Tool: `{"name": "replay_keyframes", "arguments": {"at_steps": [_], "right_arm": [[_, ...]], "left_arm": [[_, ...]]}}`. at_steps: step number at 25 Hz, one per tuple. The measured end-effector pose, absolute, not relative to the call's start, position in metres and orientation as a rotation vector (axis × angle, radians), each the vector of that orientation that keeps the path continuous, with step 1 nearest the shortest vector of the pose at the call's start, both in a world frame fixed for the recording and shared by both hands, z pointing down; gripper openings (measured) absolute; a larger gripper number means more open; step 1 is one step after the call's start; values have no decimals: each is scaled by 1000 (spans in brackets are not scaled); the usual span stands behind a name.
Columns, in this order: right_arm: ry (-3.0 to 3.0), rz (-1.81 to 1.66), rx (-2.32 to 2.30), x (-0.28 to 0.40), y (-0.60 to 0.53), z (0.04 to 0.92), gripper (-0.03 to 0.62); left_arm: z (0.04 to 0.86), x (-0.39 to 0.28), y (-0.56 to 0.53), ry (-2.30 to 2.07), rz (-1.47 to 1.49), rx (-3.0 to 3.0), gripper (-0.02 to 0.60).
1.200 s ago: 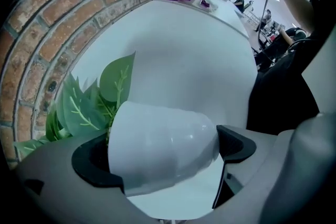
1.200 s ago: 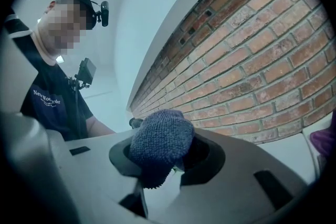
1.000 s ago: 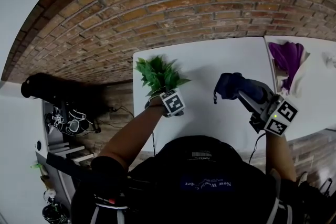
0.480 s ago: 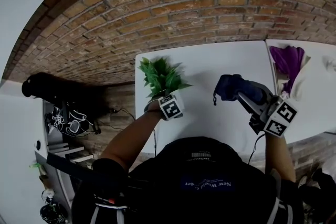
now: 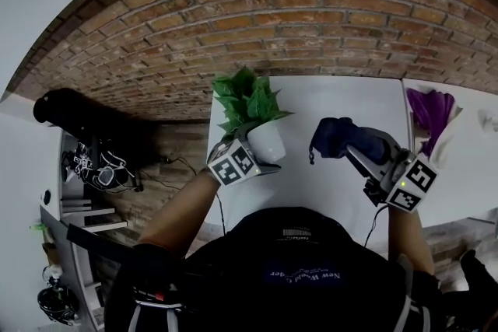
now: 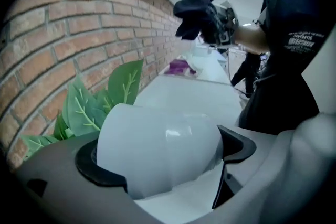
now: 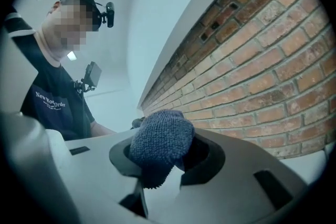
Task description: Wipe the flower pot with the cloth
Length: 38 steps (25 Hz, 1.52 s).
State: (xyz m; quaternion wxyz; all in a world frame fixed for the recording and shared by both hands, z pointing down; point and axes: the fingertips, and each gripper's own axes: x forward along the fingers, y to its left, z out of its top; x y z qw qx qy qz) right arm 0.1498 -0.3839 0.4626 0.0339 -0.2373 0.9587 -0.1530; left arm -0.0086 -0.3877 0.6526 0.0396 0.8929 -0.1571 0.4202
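My left gripper (image 6: 165, 159) clamped on the white flower pot (image 5: 267, 141) mid-frame, my right gripper (image 7: 163, 157) pinching the dark cloth (image 5: 336, 138), white table (image 5: 331, 190) beneath, brick wall (image 5: 272, 19) across the top

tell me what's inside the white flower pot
Green leaves stick out of the flower pot. Soil or stem bases cannot be seen: the leaves and the pot's wall cover them.

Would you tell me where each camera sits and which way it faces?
Head view: on the head, steeply down at the table; both forearms show.
Left gripper view: on the left gripper, along jaws clamping the flower pot; torso shows.
Right gripper view: on the right gripper, along jaws pinching the cloth; torso shows.
Both gripper views share the brick wall.
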Motion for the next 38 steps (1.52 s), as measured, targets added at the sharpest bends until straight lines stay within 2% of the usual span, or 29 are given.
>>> {"name": "replay_keyframes", "arguments": {"at_steps": [5,10,22,34,38], "right_arm": [[3055,-240,-531,81,-366,416,118],[3218,96,-448,17,-355,395,118],[3434,668,-513,-43,-343,392,118],[3551,521,-203,-39,-304,404,117],[3376,380,-412,-34,-327,367,117]], "left_arm": [[565,1,-377,-495,1152,2939,555],[518,5,-369,-539,1066,3024,555],[473,-4,-360,-613,1008,3081,552],[454,-22,-366,-751,1005,3121,549],[445,-20,-361,-701,896,3123,548]]}}
